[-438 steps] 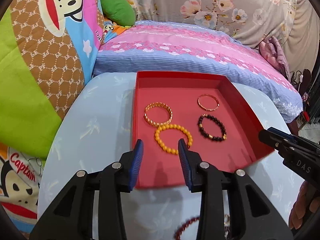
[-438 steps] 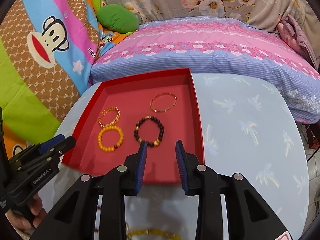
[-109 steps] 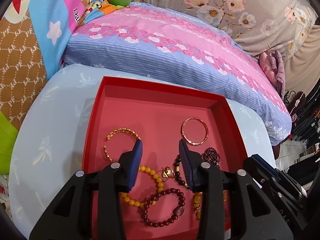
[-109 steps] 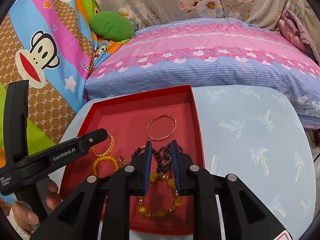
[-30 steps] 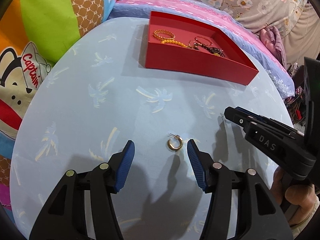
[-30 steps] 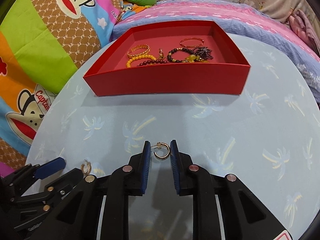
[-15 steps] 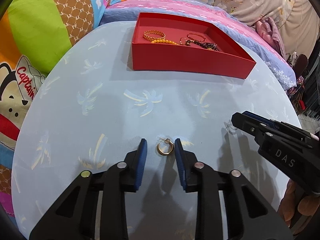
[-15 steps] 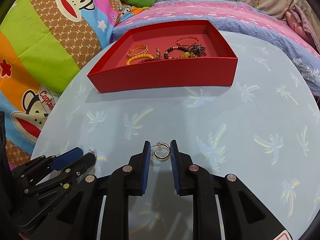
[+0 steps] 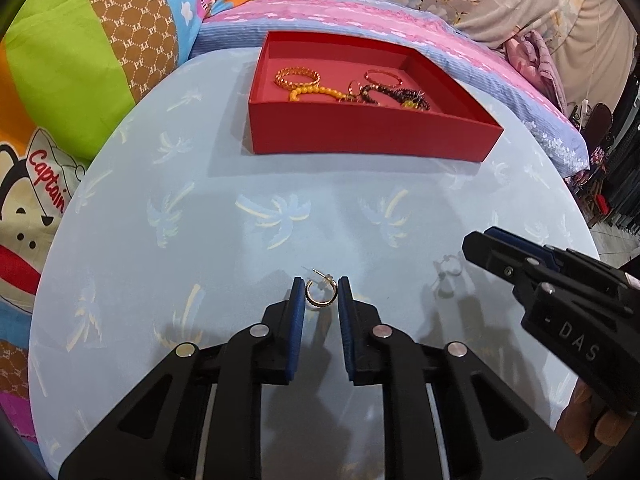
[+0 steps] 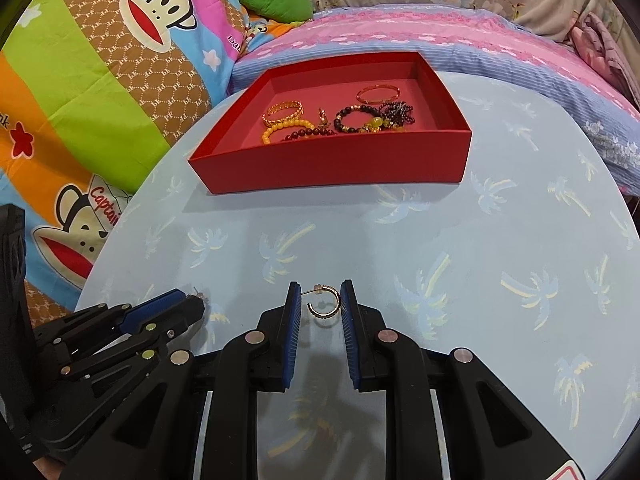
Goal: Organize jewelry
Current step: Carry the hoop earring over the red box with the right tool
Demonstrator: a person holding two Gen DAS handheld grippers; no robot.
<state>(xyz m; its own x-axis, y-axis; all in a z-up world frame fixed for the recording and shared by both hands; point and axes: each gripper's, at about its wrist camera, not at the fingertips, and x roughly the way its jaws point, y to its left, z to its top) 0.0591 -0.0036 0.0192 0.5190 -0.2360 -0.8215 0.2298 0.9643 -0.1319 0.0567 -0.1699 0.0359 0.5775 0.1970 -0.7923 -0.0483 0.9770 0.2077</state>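
On the counter (image 9: 168, 240), a tray (image 9: 360, 136) is set at 12 o'clock toward the far edge, with bracelets (image 10: 336, 120) gathered inside it. One hoop earring (image 9: 320, 291) is held between the fingers of the left claw (image 9: 319, 298) at 6 o'clock, and a second hoop earring (image 10: 325, 303) within the right claw (image 10: 321, 304). Pillows (image 10: 100, 80) are stacked beyond the counter at 10 o'clock, and a bed (image 10: 440, 40) at 12 o'clock behind the tray.

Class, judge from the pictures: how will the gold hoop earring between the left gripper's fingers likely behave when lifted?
The hoop earring looks thin and rigid, so probably light and stiff. Its curved, shiny metal may slip or twist between the left gripper pads. Its thin post could bend.
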